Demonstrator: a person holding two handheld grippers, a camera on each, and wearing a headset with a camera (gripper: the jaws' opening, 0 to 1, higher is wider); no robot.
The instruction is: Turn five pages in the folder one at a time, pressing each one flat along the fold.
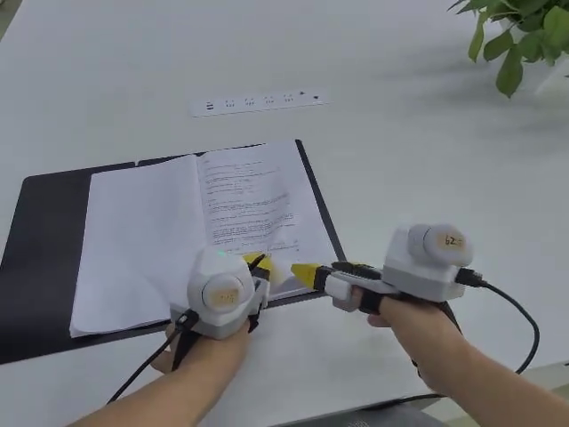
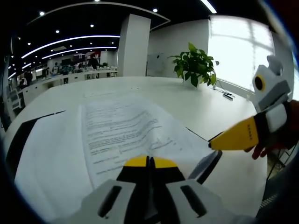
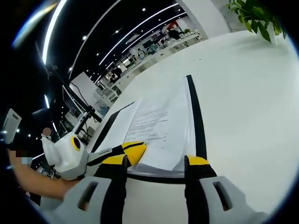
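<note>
Thin, floppy page [image 3: 159, 126]: my right hand-held gripper [image 3: 156, 163], open and empty, should lightly pinch its near corner.

Office workbench, seen from above: one open black plastic folder [image 1: 44, 231] on one white table [image 1: 400, 133]. The folder shows two white paper faces, one blank page [image 1: 133, 240] and one printed page [image 1: 253, 200]. There are two white plastic grippers with yellow-tipped jaws, the left gripper [image 1: 257, 261] and the right gripper [image 1: 307, 274]. Two black cables [image 1: 520, 320] trail from them, one apiece. Beyond the folder lie one long white power strip [image 1: 258, 101] and one leafy green potted plant [image 1: 520, 36].
</note>
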